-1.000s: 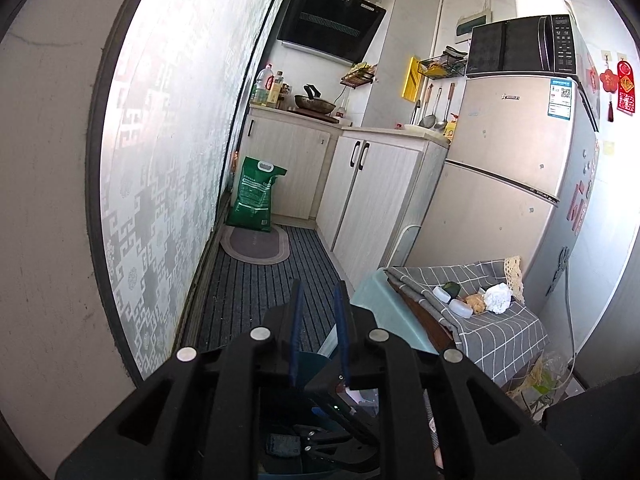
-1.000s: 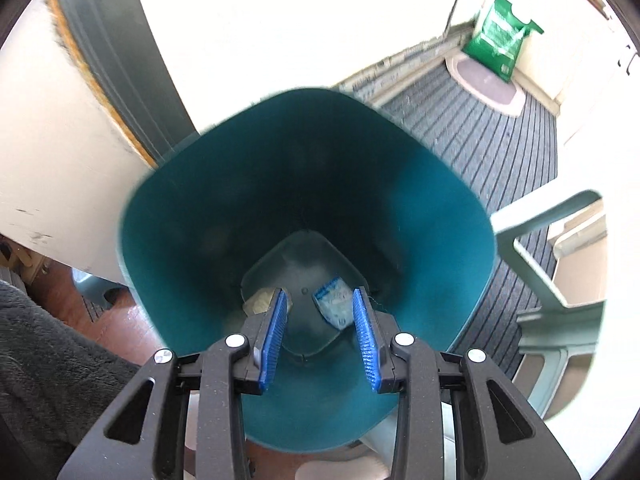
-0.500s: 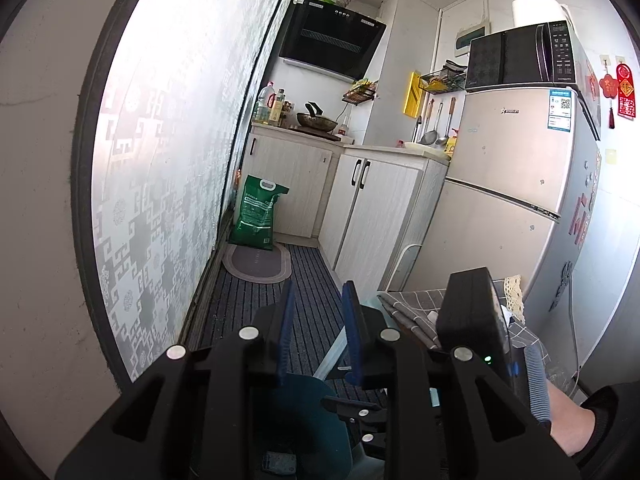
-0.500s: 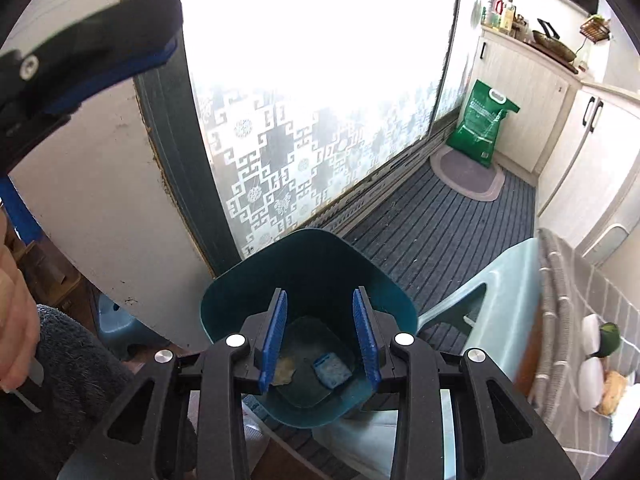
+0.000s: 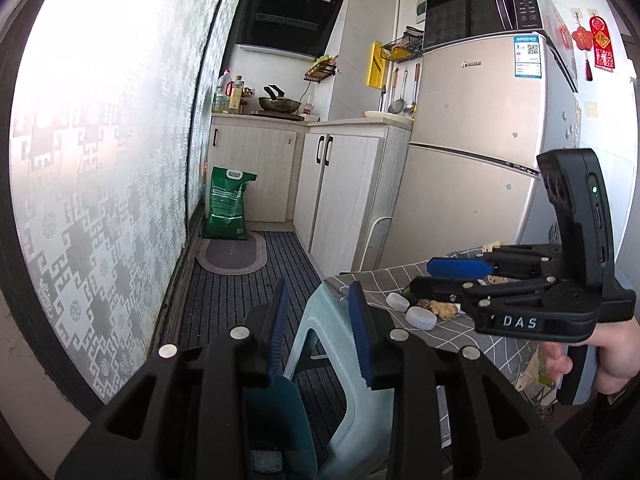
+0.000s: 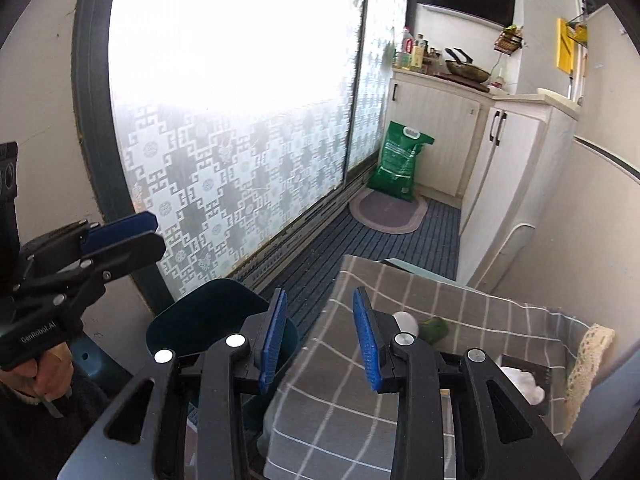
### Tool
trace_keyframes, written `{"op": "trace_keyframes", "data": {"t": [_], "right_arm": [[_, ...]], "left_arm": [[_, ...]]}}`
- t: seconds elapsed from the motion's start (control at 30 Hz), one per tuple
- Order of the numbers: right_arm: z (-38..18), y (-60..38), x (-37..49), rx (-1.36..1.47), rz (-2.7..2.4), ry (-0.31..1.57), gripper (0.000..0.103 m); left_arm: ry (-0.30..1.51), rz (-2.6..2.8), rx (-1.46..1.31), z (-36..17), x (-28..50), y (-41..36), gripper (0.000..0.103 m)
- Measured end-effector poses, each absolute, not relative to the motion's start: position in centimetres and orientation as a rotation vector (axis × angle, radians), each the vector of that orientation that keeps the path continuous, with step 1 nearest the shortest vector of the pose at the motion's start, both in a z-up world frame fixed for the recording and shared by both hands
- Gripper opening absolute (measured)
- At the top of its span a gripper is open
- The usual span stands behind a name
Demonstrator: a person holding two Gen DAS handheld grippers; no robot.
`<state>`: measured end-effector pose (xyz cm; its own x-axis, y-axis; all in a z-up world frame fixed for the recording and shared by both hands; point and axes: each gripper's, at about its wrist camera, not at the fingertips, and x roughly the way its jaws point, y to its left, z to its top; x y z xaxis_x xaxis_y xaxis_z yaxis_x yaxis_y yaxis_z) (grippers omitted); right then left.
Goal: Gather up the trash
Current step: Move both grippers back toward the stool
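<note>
Just beyond the right gripper [image 6: 320, 336], on the checked cloth of the tabletop [image 6: 340, 400]: a white cap [image 6: 406, 322] and a green scrap [image 6: 434, 328], ahead and slightly right of parted, empty jaws. Further right, crumpled white paper [image 6: 524, 384]. Lower left, beside the tabletop, the teal bin [image 6: 208, 320]. Left gripper [image 5: 316, 332] well short of the trash, jaws opening on nothing, aimed past a pale stool [image 5: 336, 344]. Right hand likely nearer, so probably the one to reach.

Home kitchen: fridge [image 5: 472, 152], range hood [image 5: 288, 20], cabinets [image 5: 340, 188].
</note>
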<state>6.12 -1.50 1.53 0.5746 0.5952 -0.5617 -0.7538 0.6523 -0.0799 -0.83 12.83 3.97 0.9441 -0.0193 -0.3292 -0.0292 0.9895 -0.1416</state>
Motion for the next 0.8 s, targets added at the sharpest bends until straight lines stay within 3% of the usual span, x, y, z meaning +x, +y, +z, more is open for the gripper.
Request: {"op": "trace_keyframes", "data": {"t": [0.13, 0.47, 0.8], "right_arm": [[1.8, -5.2, 7.2, -0.295, 0.749, 0.514, 0.035], [0.5, -11.2, 8.6, -0.232, 0.691, 0.529, 0.055], [-1.6, -15.5, 9.6, -0.184, 0.675, 0.572, 0.055]], "left_arm": [[0.384, -0.019, -0.11, 3.3, 0.9, 10.5, 0.037], [0.498, -0.08, -0.004, 1.0, 4.9, 5.3, 0.048], [0.585, -0.086, 0.055, -0.7, 8.2, 1.2, 0.049]]}}
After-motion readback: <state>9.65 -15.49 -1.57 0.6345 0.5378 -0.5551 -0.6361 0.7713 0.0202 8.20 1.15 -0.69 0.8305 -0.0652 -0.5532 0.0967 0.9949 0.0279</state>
